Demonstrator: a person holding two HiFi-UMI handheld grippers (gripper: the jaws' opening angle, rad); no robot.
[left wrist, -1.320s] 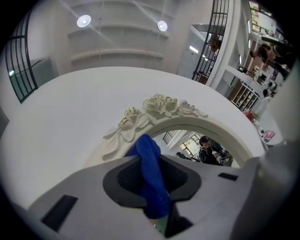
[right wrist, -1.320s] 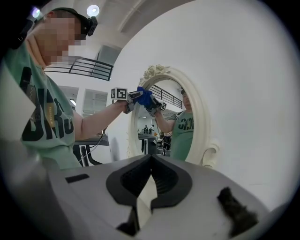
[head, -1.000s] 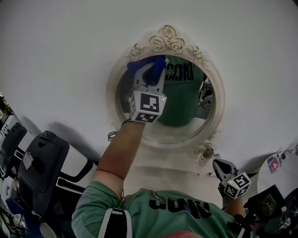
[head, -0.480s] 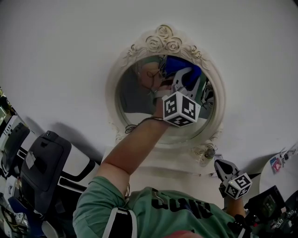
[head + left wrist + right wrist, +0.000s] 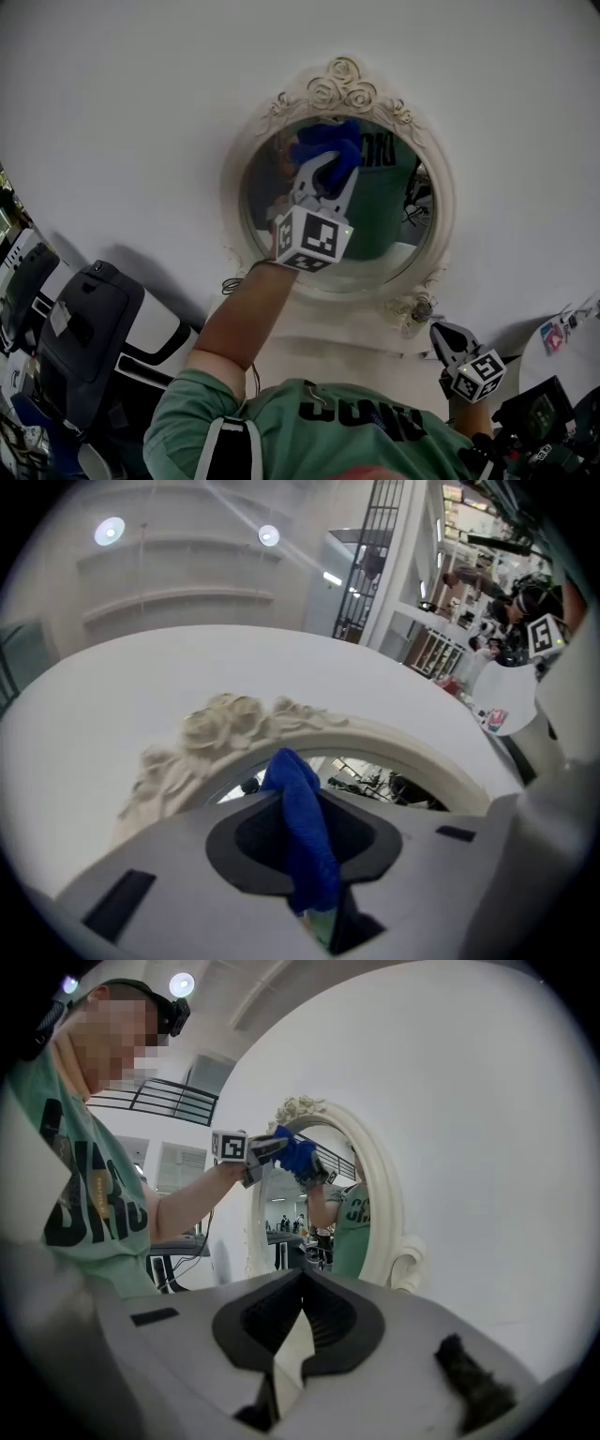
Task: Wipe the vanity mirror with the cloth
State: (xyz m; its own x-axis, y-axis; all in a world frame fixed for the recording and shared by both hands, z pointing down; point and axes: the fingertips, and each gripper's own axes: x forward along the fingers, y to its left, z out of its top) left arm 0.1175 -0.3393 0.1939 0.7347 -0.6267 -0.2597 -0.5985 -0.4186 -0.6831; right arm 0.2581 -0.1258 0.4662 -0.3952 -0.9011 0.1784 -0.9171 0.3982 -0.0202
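An oval vanity mirror in a cream frame carved with roses hangs on the white wall. My left gripper is shut on a blue cloth and presses it to the upper part of the glass. In the left gripper view the blue cloth runs between the closed jaws, with the mirror frame just beyond. My right gripper hangs low at the right, below the mirror, its jaws shut with nothing between them. The right gripper view shows the mirror from the side, with the left gripper and the cloth against it.
Black and white equipment stands at the lower left. A round white surface with small items is at the lower right. A small knob ornament sticks out at the frame's lower right. The person's green shirt fills the bottom.
The left gripper with the cloth swept from the mirror's upper left to the upper right, then back towards the upper middle. The right gripper has stayed in place.
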